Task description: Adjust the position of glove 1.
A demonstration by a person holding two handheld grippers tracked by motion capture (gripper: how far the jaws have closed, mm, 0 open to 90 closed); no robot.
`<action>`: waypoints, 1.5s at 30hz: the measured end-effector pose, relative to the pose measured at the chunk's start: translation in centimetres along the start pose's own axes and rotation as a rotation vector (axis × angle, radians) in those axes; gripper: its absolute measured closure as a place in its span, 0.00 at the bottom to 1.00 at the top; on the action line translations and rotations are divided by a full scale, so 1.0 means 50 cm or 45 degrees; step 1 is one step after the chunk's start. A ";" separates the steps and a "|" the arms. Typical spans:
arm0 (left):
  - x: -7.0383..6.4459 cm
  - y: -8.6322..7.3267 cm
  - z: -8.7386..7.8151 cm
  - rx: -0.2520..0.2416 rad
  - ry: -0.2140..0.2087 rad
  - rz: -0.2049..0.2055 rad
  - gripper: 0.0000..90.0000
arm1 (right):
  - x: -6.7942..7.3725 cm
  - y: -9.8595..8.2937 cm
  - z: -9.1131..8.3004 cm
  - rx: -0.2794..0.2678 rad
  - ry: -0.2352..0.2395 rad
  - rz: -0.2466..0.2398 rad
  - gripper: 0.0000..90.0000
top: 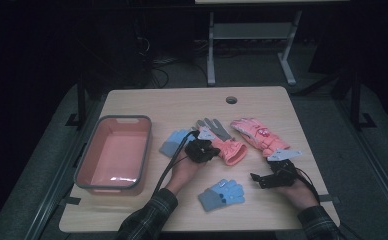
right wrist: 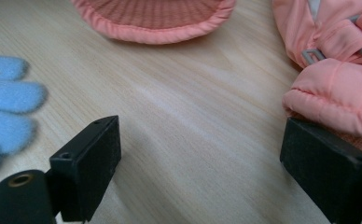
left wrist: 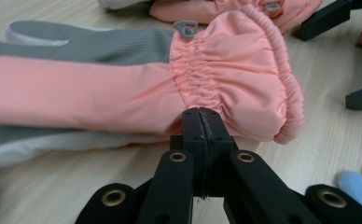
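A pink and grey ski glove lies mid-table, cuff toward me. My left gripper is at its gathered wrist; in the left gripper view its jaws are pressed together on the edge of this pink glove. A second pink glove lies to the right. My right gripper rests open low over the wood, its jaws wide apart, with the second pink glove against the right jaw. One blue knit glove lies near me, another left of the hand.
A pink tub with a grey rim stands empty at the table's left. A cable hole sits near the far edge. Bare wood lies between the right gripper's jaws. A desk frame stands beyond the table.
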State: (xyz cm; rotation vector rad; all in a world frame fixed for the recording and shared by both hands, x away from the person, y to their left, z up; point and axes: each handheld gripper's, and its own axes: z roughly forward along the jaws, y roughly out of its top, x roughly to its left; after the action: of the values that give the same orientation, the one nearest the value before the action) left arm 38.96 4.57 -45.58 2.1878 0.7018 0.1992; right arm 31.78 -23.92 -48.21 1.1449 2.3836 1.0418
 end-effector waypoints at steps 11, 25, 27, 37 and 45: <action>0.055 -0.005 -0.066 -0.018 0.196 -0.021 0.99 | 0.000 0.000 0.000 0.000 0.000 0.000 0.13; 0.129 -0.050 -0.078 0.043 0.383 -0.125 0.99 | 0.000 0.000 0.000 0.000 0.000 0.000 0.13; 0.131 -0.051 -0.078 0.042 0.394 -0.128 0.99 | 0.000 0.000 0.000 -0.001 0.000 0.000 0.13; 0.134 -0.065 -0.063 0.089 0.355 -0.157 0.99 | 0.000 0.000 0.000 -0.001 0.000 0.000 0.13; 0.097 -0.072 -0.058 0.087 0.229 -0.150 1.00 | 0.000 0.000 0.001 -0.001 0.000 0.000 0.13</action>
State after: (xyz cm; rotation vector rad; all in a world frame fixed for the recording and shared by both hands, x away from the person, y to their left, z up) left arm 40.45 10.98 -46.80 2.2034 0.9472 0.3180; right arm 31.79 -23.89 -48.22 1.1447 2.3830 1.0422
